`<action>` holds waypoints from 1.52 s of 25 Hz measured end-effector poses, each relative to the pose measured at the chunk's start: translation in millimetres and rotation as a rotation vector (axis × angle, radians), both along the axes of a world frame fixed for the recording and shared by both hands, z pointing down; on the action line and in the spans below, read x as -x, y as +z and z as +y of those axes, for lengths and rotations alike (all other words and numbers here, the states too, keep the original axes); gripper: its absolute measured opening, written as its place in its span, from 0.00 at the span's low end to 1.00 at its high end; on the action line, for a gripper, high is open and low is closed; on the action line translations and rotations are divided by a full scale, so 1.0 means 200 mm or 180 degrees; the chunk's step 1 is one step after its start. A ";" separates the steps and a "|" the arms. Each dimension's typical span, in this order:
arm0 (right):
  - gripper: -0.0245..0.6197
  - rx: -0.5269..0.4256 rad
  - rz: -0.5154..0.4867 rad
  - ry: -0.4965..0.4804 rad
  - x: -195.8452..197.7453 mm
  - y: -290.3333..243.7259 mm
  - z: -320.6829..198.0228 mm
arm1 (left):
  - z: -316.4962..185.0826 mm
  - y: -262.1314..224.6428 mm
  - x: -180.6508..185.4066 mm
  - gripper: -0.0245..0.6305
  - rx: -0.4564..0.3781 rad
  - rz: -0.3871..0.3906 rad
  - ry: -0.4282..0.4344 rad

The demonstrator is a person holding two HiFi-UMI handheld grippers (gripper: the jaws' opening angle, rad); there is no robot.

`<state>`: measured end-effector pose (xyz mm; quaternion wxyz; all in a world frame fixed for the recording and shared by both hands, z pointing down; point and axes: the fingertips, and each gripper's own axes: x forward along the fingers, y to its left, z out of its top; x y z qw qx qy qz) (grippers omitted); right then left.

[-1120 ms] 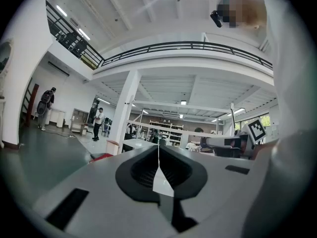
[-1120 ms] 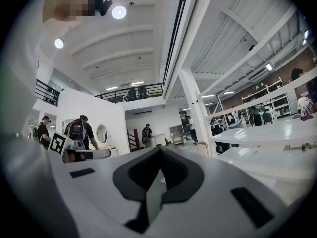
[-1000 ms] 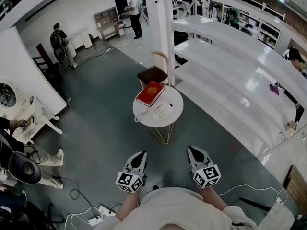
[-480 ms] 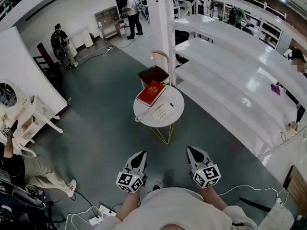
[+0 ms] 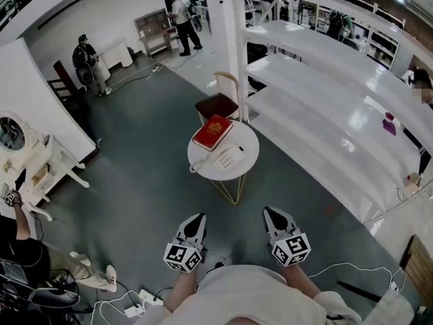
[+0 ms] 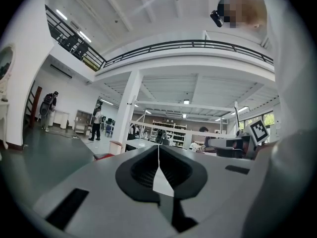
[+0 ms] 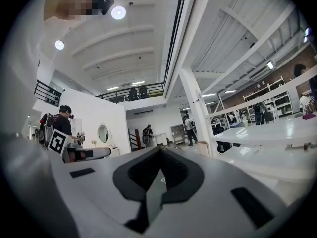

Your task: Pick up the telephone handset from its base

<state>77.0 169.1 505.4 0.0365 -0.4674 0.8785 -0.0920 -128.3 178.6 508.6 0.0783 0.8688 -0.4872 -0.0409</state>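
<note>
Head view, looking steeply down. Small round white table on yellow wire legs [image 5: 238, 171] stands on the dark grey floor [image 5: 149, 175], well ahead of both grippers. On its far-left part lies a red hardback book [image 5: 212, 132]. Just near of the book is a white corded telephone [image 5: 228, 158]. The white telephone handset [image 5: 221, 156] rests on that base and is not lifted; it is too small to separate cleanly from the body. A white cord [image 5: 195, 168] loops off the table's left edge.

A wooden chair with a dark seat [image 5: 216, 105] is just beyond the table, beside a white pillar [image 5: 230, 32]. Long glossy white shelves [image 5: 325, 114] run along the right. People stand at the far left, near the wall.

Left gripper [image 5: 198, 217] [image 6: 158, 150]: held low at the near edge, pointing toward the table. Its jaws are pressed together along one seam with nothing between them.

Right gripper [image 5: 270, 211] [image 7: 161, 151]: alongside the left one and apart from it, pointing the same way. Its jaws are also closed tip to tip and grip nothing.

Both grippers are well apart from the table and telephone. Each gripper view shows only the hall beyond its jaws, with the other gripper's marker cube at the side.
</note>
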 end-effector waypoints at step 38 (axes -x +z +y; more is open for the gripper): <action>0.05 0.0096 0.0080 0.0335 0.31 0.06 -1.24 | -1.39 0.03 0.25 0.07 -0.0069 0.0002 0.0569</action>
